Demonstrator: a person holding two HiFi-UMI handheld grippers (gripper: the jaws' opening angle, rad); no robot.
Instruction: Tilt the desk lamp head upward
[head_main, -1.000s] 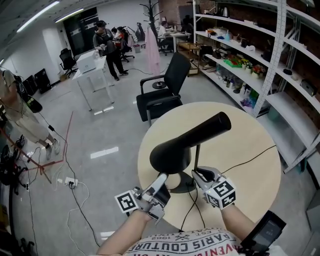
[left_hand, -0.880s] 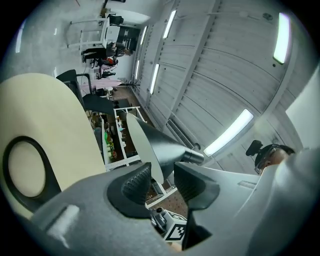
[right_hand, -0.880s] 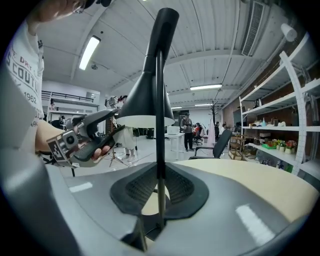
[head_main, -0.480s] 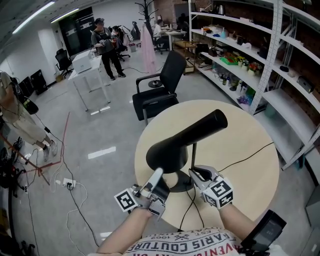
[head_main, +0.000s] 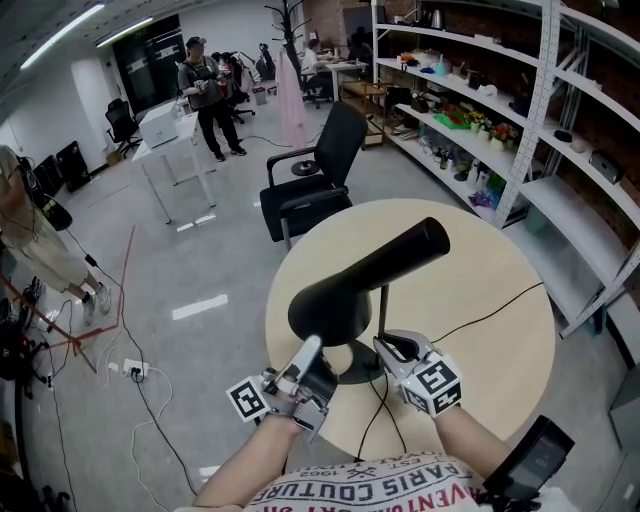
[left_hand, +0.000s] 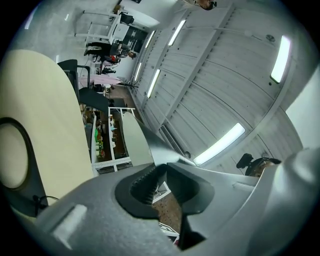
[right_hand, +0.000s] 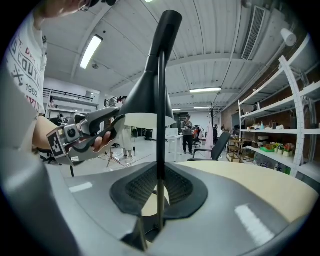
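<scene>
On the round counter (head_main: 480, 300) stands a black desk lamp (head_main: 360, 300), near the edge closest to the person. Its lamp head (head_main: 370, 275) is a long cone. The wide end hangs low on the left and the thin end points up to the right. The right gripper (head_main: 387, 346) has its fingers pressed tight on the thin pole (right_hand: 160, 125), low down, just above the round base (head_main: 352, 368). The left gripper (head_main: 311, 347) points up at the wide end of the lamp head. Its fingers have just been closing and now pinch the rim there, at their tips. A black cord (head_main: 490, 312) runs from the lamp across the counter to the right.
</scene>
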